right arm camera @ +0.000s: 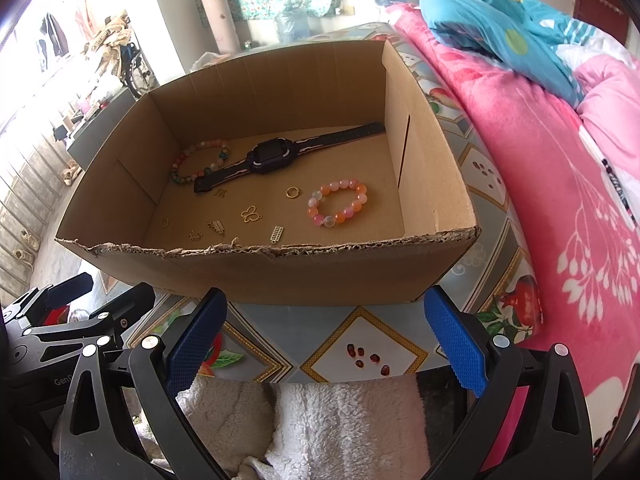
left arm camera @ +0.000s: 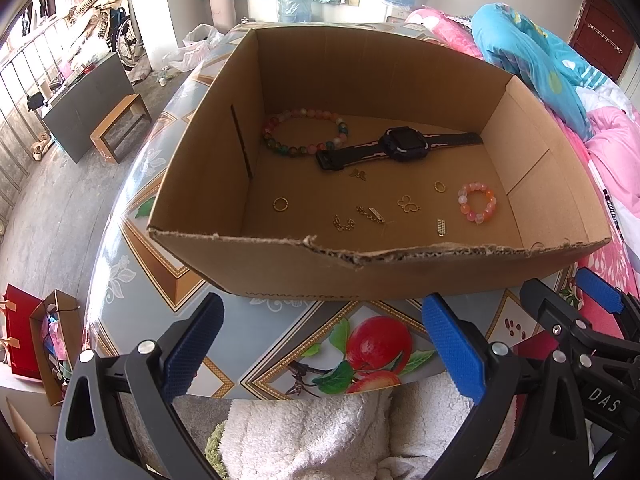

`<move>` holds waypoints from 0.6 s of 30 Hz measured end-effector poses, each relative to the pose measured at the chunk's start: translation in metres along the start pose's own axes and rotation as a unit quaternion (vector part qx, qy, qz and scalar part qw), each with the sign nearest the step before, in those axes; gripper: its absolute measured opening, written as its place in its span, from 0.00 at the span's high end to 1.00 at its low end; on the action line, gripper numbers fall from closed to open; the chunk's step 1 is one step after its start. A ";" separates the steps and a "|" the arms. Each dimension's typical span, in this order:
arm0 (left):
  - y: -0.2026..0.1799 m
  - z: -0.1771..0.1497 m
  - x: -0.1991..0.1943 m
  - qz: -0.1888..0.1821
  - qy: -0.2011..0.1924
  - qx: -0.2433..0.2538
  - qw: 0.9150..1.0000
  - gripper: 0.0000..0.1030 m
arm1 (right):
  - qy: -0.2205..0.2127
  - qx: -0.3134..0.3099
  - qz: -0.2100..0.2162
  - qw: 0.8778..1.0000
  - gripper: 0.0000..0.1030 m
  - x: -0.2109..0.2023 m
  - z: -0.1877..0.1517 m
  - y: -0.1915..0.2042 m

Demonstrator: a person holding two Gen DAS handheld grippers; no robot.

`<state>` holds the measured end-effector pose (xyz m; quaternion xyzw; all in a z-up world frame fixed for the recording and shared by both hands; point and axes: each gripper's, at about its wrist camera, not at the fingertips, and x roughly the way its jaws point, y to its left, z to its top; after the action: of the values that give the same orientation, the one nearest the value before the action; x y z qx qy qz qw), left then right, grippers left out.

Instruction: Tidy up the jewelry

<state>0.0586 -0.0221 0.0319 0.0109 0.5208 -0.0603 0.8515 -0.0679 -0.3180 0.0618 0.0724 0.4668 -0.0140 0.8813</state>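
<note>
Both grippers hang short of the box [left arm camera: 372, 268], the left gripper [left arm camera: 320, 344] and right gripper [right arm camera: 324, 340] each with jaws apart and empty. The jewelry lies loose on the box floor at frame centre: watch [right arm camera: 268, 158], pink bracelet [right arm camera: 338, 202], a larger bracelet [left arm camera: 306, 130], gold rings [left arm camera: 280, 203] and charms [right arm camera: 252, 214]. The charms are thin and flat, so wide pads may slide over them or pinch cardboard. The torn front wall could snag a jaw reaching in and shift the box on the slick surface [right arm camera: 360, 340].

In the box [left arm camera: 280, 264] on the table [left arm camera: 280, 344], the watch [left arm camera: 404, 144] lies behind the small bracelet [left arm camera: 477, 202].
</note>
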 end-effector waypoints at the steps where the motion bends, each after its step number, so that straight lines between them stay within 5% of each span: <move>1: 0.000 0.000 0.000 0.000 0.000 0.000 1.000 0.06 | 0.000 0.000 0.000 1.000 0.08 0.000 0.000 0.000; 18: 0.000 0.000 0.000 0.000 0.000 0.000 1.000 0.06 | 0.000 0.000 -0.001 1.000 0.08 0.001 0.000 0.000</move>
<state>0.0590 -0.0221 0.0315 0.0108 0.5210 -0.0600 0.8514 -0.0675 -0.3177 0.0613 0.0719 0.4673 -0.0153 0.8810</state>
